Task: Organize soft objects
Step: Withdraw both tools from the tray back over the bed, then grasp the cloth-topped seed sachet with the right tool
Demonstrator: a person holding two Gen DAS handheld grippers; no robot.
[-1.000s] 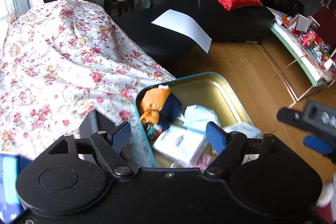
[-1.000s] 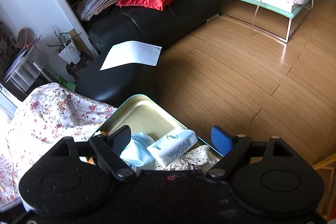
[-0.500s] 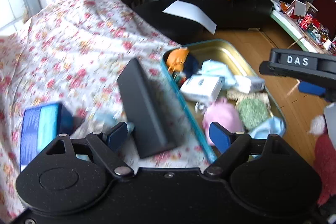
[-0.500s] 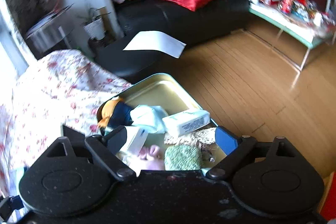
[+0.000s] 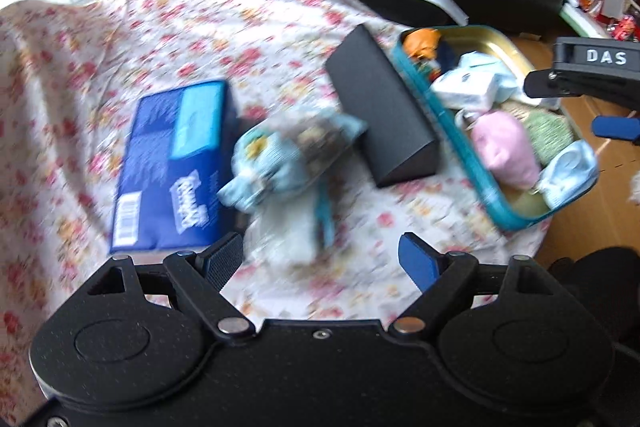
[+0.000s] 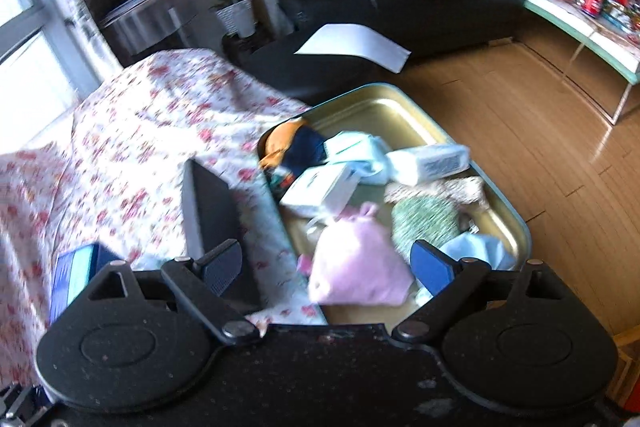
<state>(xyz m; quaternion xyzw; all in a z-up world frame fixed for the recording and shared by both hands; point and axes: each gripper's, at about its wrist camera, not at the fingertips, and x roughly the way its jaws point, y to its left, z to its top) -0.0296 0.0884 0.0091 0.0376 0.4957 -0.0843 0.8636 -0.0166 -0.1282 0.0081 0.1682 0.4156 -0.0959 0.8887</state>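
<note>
Our left claw (image 5: pixel 320 259) is wide and empty above the crumpled light-blue cloth (image 5: pixel 280 155). Our right claw (image 6: pixel 326 265) is wide too, over the teal-rimmed gold tin tray (image 6: pixel 404 99), holding nothing.

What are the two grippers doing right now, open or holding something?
Left gripper: open, holding nothing.
Right gripper: open, holding nothing.
</note>
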